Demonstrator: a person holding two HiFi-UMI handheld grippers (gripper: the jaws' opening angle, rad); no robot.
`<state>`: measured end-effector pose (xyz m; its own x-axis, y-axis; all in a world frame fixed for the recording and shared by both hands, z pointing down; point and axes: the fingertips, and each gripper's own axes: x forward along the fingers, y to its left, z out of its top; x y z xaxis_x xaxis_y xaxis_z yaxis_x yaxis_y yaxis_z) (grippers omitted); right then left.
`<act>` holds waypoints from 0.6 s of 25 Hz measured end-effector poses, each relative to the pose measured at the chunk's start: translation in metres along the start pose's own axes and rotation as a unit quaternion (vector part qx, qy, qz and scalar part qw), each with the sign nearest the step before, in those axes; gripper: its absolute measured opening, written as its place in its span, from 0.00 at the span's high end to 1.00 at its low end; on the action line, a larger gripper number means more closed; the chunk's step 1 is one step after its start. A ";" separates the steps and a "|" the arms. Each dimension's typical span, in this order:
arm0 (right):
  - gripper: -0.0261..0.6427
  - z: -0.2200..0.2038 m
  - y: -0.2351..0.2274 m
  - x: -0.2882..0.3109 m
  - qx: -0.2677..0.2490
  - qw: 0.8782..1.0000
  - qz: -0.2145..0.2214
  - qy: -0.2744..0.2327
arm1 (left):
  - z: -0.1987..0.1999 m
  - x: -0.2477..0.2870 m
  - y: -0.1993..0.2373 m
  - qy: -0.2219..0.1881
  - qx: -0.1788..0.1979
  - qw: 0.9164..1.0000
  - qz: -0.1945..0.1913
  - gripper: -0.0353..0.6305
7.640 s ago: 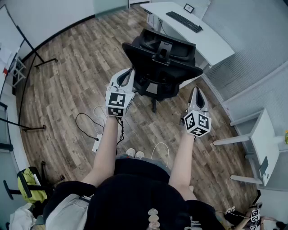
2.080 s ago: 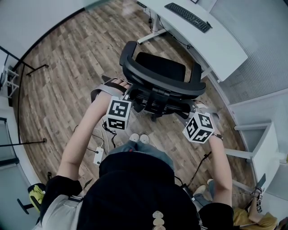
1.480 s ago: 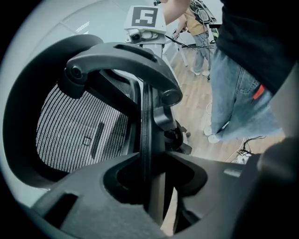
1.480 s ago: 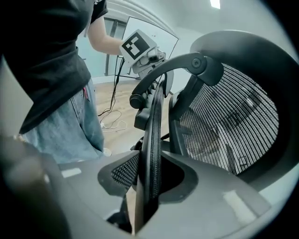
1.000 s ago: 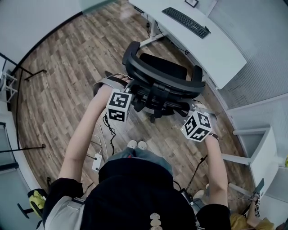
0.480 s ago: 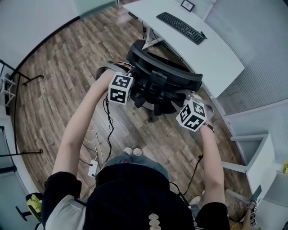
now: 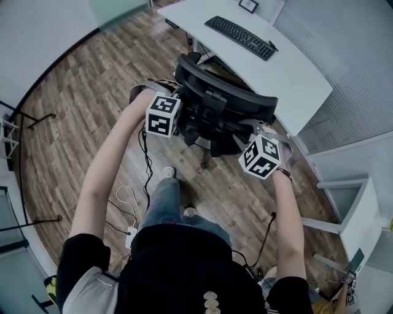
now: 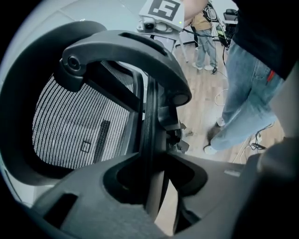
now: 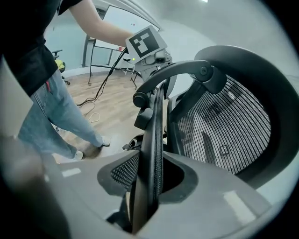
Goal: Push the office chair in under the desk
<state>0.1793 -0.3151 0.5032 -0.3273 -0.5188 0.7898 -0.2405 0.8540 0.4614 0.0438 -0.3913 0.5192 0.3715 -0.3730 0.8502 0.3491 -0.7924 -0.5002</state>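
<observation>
The black mesh office chair (image 7: 222, 101) stands with its back to me, right at the near edge of the white desk (image 7: 288, 76). My left gripper (image 8: 154, 186) is shut on the left rim of the backrest (image 8: 150, 135); its marker cube (image 7: 163, 114) shows beside the chair. On the other side, my right gripper (image 9: 149, 186) has the right rim of the backrest (image 9: 154, 135) between its jaws, which are opening slightly while still against it. Its cube (image 7: 261, 156) sits at the chair's right. The seat and base are mostly hidden under the backrest.
A keyboard (image 7: 241, 38) and a small frame (image 7: 249, 5) lie on the desk. Cables (image 7: 132, 196) and a power strip (image 7: 131, 232) trail on the wood floor by my feet. White furniture (image 7: 344, 196) stands at the right. A stand leg (image 7: 31, 116) is at the left.
The chair has rolled toward the desk with both grippers on its backrest. The person's arms stretched forward and one foot stepped ahead.
</observation>
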 end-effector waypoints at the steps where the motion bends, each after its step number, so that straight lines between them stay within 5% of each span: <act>1: 0.77 0.005 -0.013 0.002 0.004 1.000 -0.002 0.004 | -0.007 -0.001 0.013 -0.005 0.004 1.000 -0.002 0.72; 15: 0.77 0.009 -0.027 0.046 0.105 0.990 -0.077 0.057 | -0.033 0.047 0.063 -0.054 0.116 0.992 0.001 0.72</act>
<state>0.1624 -0.3624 0.5235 -0.1696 -0.6241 0.7627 -0.4678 0.7321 0.4951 0.0546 -0.4748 0.5331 0.4580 -0.3113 0.8326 0.5325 -0.6539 -0.5374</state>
